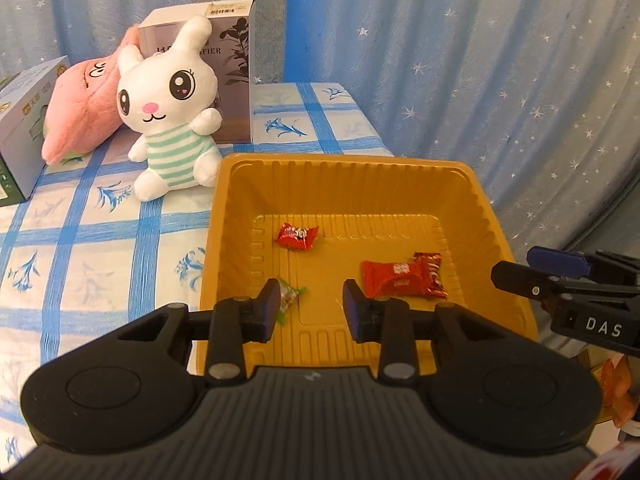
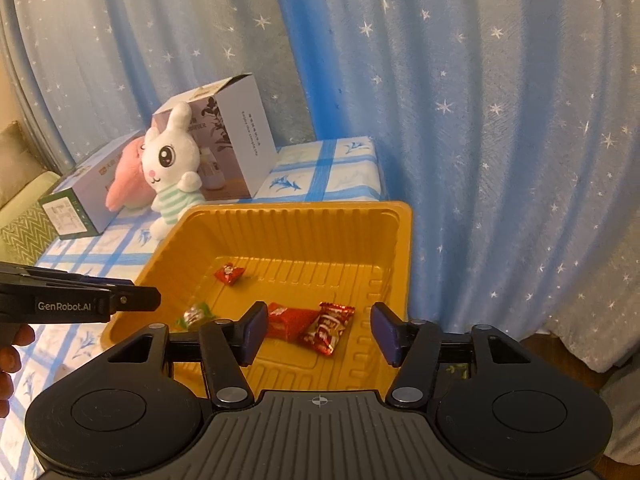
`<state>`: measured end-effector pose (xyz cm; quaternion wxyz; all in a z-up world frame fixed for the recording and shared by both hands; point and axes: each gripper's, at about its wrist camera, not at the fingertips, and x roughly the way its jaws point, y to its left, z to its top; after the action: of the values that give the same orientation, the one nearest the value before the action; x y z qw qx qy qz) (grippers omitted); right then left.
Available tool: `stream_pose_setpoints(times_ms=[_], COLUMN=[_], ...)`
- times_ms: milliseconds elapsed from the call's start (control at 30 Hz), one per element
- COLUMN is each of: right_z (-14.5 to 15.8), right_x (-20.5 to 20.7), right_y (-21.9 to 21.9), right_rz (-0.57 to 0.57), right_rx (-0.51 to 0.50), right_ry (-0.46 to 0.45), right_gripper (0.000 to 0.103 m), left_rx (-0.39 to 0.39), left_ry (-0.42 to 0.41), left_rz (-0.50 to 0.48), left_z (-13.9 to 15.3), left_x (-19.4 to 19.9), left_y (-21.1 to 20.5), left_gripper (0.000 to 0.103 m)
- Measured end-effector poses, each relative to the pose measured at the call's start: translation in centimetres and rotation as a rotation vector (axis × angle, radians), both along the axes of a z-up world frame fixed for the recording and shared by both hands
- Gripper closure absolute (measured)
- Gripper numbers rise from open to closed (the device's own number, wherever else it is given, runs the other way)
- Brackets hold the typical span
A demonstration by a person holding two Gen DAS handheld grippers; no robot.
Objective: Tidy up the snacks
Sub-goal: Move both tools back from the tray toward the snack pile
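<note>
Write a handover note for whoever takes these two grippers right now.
Left gripper: open, empty, above the near end of the gold tray.
Right gripper: open, empty, above the tray's near right part.
In the tray: a small red candy near the back, a green-ended candy near the left wall, a red packet and a red foil snack touching each other on the right.
Done: four snacks lie in the tray.
Left: more packets seem to lie beyond the tray's near right corner, barely visible; check there.
</note>
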<state>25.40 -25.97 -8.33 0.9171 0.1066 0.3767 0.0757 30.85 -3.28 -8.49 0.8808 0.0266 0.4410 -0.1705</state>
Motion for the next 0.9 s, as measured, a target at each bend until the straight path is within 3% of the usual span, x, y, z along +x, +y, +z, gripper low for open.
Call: stream_pose_setpoints(times_ms=[433,900], right_z=[2.1,2.4], right_x=[-5.8,-11.5], right_y=[1.3,4.0], right_rz=[0.045,0.149], right_rx=[0.014,0.009], right_ry=[-0.016,0.005], right_gripper=[0.039,0.038], left_rx=[-0.022,-0.004], left_ry=[-0.019,0.018], left_rz=[0.022,0.084], left_z=[2.0,1.5], left_x=[-7.1,-14.8], left_y=[2.1,5.4], left_gripper=[0.07,0.07])
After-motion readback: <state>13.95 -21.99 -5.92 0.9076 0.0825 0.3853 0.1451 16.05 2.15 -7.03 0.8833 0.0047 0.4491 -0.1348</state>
